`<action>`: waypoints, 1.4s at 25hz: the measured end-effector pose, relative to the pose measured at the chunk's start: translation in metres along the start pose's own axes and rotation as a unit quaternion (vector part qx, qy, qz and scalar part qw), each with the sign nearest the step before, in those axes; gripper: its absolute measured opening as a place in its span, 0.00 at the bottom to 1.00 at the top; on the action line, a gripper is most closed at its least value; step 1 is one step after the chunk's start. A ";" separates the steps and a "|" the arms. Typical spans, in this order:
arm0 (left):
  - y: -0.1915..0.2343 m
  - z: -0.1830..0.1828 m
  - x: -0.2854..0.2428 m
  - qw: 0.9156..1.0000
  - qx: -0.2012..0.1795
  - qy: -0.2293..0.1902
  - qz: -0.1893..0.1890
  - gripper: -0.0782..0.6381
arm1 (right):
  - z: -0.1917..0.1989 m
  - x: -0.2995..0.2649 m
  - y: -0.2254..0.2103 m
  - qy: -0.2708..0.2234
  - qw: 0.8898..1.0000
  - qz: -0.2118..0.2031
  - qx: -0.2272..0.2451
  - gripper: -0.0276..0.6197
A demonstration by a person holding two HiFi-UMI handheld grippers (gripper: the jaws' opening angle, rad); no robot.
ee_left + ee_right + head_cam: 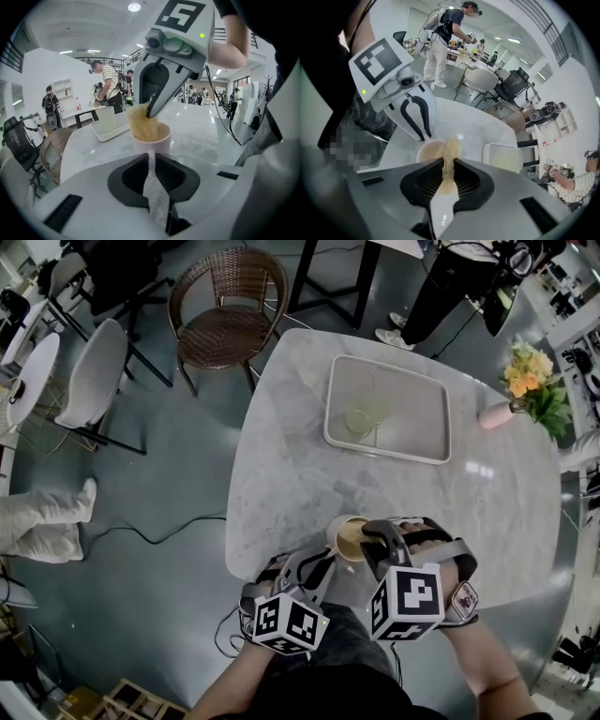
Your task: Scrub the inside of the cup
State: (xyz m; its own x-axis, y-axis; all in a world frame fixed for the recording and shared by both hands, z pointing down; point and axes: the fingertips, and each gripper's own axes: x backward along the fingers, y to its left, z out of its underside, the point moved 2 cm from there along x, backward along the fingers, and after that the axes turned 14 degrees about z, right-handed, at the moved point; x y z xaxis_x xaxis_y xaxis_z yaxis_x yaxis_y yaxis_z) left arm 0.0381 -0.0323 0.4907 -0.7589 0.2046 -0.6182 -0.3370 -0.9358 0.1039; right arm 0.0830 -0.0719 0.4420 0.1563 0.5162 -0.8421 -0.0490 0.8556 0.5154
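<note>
cup (349, 538): lower centre of head view, at marble table's (309, 474) near edge | left gripper (151, 158): clamped on cup's handle (154, 197) | right gripper (446, 165): clamped on tan scrubber (139, 123), pushed inside cup | progress: scrubbing apparently under way; cleanliness unreadable

No word, number or brand name can be read in any view. The only printed marks are black-and-white square block patterns on the white marker cube of the left gripper (289, 622) and the white marker cube of the right gripper (406, 601). These are codes, not letters. A small round sticker (464, 597) beside the right cube is too small to read.
</note>
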 end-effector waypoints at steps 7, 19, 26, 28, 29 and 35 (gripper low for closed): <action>0.000 0.000 0.000 1.000 0.001 -0.002 0.001 0.19 | -0.006 0.002 0.028 0.004 0.998 -0.059 0.013 0.14; 0.000 0.000 -0.001 1.000 -0.001 -0.003 0.002 0.19 | 0.005 -0.041 0.033 0.035 0.983 0.021 0.180 0.14; -0.001 -0.001 -0.001 1.000 -0.005 0.005 -0.006 0.19 | 0.003 -0.032 0.041 0.015 0.992 -0.123 0.038 0.14; 0.000 -0.001 -0.002 1.000 -0.007 0.007 -0.007 0.19 | 0.001 -0.023 0.040 0.003 0.989 -0.146 0.008 0.14; 0.001 -0.001 -0.002 1.000 -0.008 0.008 -0.007 0.19 | 0.001 -0.020 0.039 -0.002 0.989 -0.150 -0.003 0.14; 0.001 -0.001 -0.001 1.000 0.000 0.012 0.006 0.19 | -0.003 0.005 0.023 -0.026 0.987 -0.149 -0.055 0.14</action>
State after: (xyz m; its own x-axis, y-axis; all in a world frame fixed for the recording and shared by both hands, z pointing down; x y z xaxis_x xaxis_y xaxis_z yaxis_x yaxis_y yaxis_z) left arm 0.0391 -0.0340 0.4910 -0.7491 0.1858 -0.6359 -0.3281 -0.9379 0.1125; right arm 0.0798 -0.0496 0.4491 0.2296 0.2416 -0.9428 -0.1002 0.9694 0.2240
